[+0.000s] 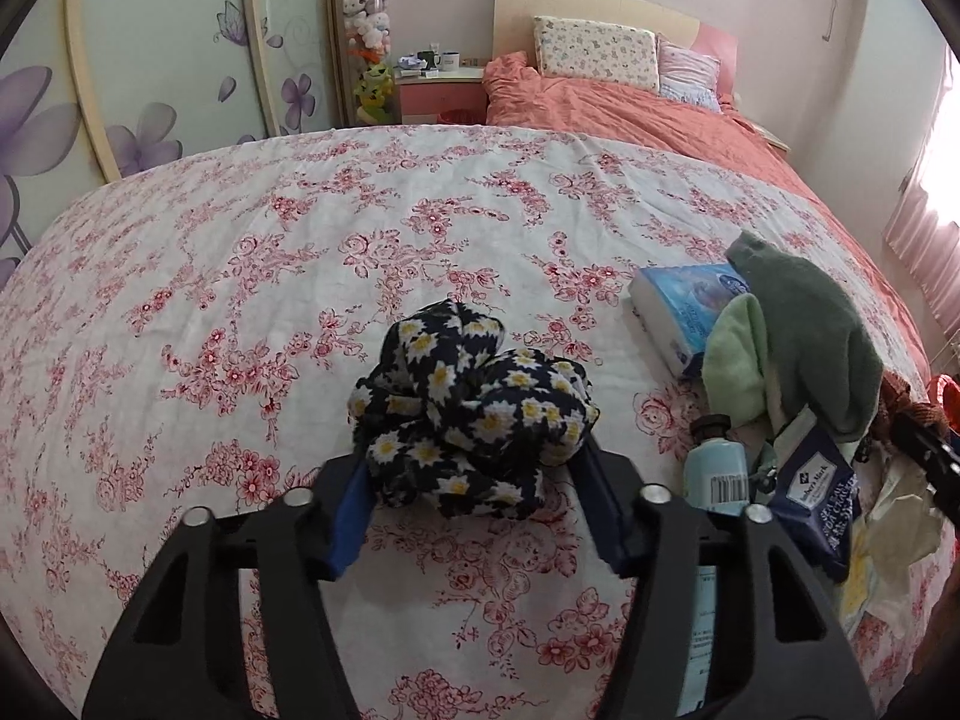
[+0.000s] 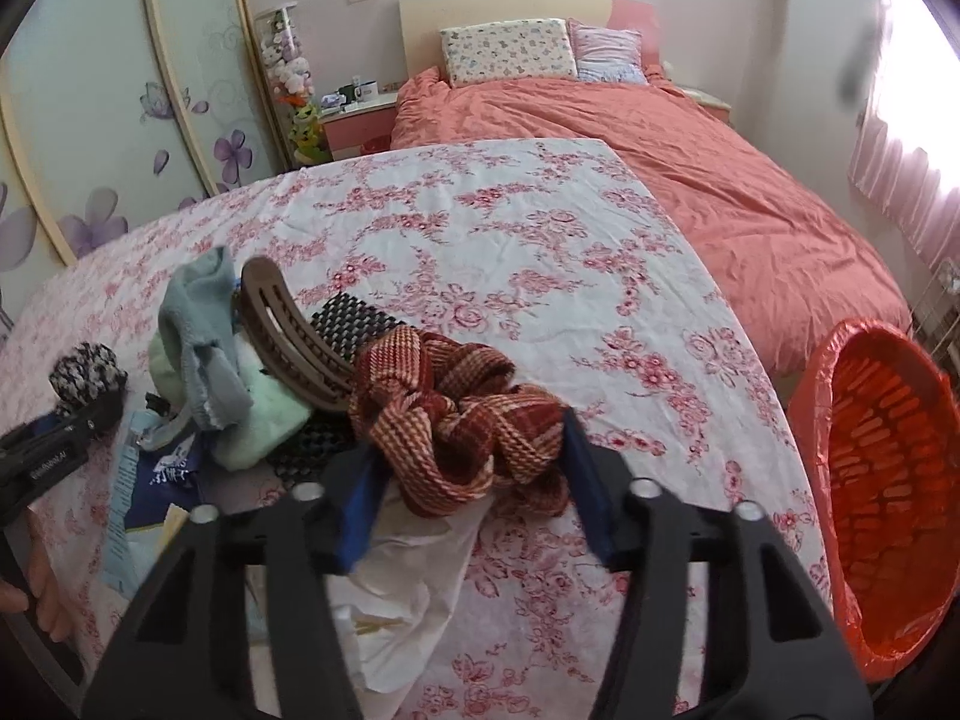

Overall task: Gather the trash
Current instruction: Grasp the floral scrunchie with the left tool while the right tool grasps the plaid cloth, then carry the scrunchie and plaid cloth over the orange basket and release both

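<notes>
My left gripper [image 1: 474,480] is shut on a dark daisy-print scrunchie [image 1: 474,414] and holds it just over the floral tablecloth [image 1: 300,252]. The scrunchie also shows in the right wrist view [image 2: 84,369] at the far left. My right gripper [image 2: 468,492] is shut on a red-and-cream woven scrunchie [image 2: 462,420] above crumpled white paper [image 2: 414,582]. An orange bin with a red liner [image 2: 888,480] stands at the table's right edge.
A clutter pile holds a dark green cloth [image 1: 810,324], a light green cloth [image 1: 735,354], a blue tissue pack [image 1: 678,306], a small blue bottle [image 1: 717,468], a dark blue wipes pack [image 1: 816,492] and a brown hair clip [image 2: 294,336]. A bed [image 2: 690,180] lies beyond the table.
</notes>
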A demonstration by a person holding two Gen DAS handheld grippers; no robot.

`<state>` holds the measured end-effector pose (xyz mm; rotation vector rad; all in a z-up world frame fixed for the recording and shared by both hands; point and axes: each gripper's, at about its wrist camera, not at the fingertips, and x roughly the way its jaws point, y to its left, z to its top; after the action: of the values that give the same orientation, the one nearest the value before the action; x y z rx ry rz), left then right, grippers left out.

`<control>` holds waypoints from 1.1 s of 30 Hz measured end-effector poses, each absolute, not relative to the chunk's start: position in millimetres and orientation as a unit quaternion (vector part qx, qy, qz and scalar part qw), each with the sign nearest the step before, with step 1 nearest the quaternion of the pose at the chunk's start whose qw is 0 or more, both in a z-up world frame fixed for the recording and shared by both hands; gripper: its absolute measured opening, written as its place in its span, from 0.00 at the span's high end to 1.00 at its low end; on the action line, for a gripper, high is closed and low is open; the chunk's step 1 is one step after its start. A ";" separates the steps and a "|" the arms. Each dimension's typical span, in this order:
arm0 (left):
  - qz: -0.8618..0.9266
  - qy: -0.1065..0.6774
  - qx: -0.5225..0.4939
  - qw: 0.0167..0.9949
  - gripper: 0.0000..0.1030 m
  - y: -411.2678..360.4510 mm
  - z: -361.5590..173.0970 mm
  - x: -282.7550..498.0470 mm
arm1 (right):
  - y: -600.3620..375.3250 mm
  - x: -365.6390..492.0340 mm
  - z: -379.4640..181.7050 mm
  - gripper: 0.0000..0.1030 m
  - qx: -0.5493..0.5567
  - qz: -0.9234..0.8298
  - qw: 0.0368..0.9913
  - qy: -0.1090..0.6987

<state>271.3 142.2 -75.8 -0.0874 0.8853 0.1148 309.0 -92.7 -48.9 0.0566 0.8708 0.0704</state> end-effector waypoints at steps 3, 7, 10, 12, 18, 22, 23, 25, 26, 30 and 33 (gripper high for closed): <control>0.052 0.428 -0.049 0.901 0.57 144.7 -74.4 272.8 | -102.2 307.7 -44.7 0.64 0.052 0.039 0.905 0.421; 0.050 0.427 -0.054 0.901 0.59 146.1 -73.5 274.0 | -107.9 306.0 -40.0 0.70 0.064 0.041 0.907 0.414; 0.051 0.425 -0.049 0.902 0.61 146.1 -73.9 275.1 | -110.3 302.9 -35.2 0.73 0.072 0.044 0.910 0.406; 0.049 0.425 -0.050 0.903 0.67 145.9 -72.8 275.8 | -111.4 302.1 -32.1 0.74 0.074 0.044 0.911 0.403; 0.045 0.413 -0.053 0.908 0.69 145.4 -61.3 273.0 | -113.8 294.8 -18.3 0.74 0.074 0.042 0.919 0.384; 0.042 0.404 -0.053 0.912 0.69 142.5 -49.6 268.7 | -116.5 286.1 -9.2 0.74 0.074 0.042 0.923 0.375; 0.041 0.401 -0.052 0.914 0.69 140.5 -45.6 266.8 | -117.6 283.2 -6.4 0.74 0.075 0.041 0.924 0.373; 0.037 0.394 -0.050 0.917 0.69 135.8 -38.2 263.4 | -120.4 277.9 -1.1 0.74 0.076 0.040 0.926 0.367; 0.035 0.390 -0.048 0.919 0.69 132.1 -33.2 261.1 | -121.9 274.3 2.3 0.74 0.075 0.038 0.928 0.362; 0.023 0.376 -0.037 0.926 0.69 114.2 -14.4 252.7 | -130.7 257.9 17.4 0.73 0.074 0.032 0.937 0.341; 0.001 0.361 -0.030 0.932 0.69 95.3 3.8 243.0 | -138.2 245.2 29.4 0.73 0.074 0.027 0.943 0.324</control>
<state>243.0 95.3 3.8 -0.0607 0.7383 0.0021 245.2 -138.2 29.4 0.1516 0.6605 0.0541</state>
